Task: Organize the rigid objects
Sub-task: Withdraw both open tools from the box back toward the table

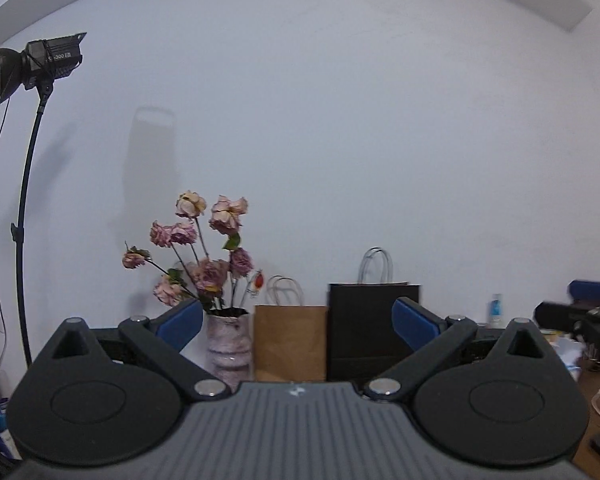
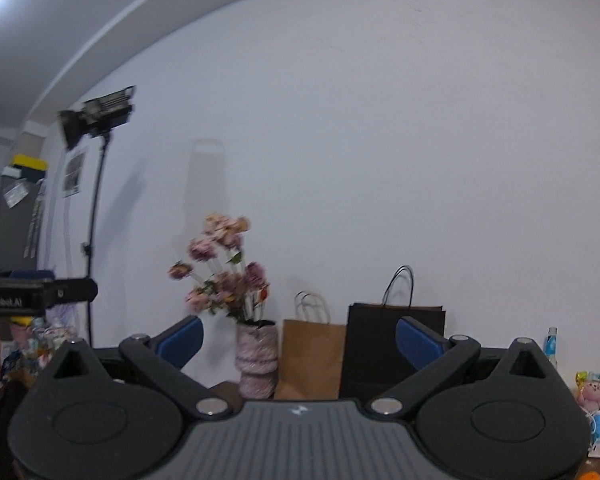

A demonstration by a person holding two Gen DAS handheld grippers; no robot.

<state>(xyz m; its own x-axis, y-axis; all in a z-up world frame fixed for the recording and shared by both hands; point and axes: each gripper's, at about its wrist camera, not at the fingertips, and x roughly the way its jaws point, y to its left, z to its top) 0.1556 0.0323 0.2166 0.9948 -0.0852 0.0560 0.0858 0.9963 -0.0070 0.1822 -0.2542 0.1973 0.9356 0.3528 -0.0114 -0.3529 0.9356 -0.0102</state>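
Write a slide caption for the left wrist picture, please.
Open left gripper faces a white wall, with a vase of dried flowers, brown bag and black bag.

Even, soft, cool indoor light; no glare. Faint shadow on wall (image 1: 340,140) above and left of jaws. Left wrist view sharp; right wrist view motion-blurred at flowers (image 2: 224,264) beyond jaws. Strong fisheye bowing, dark corners.

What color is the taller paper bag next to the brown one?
Black, with pale handles; it shows sharpest in the left wrist view.
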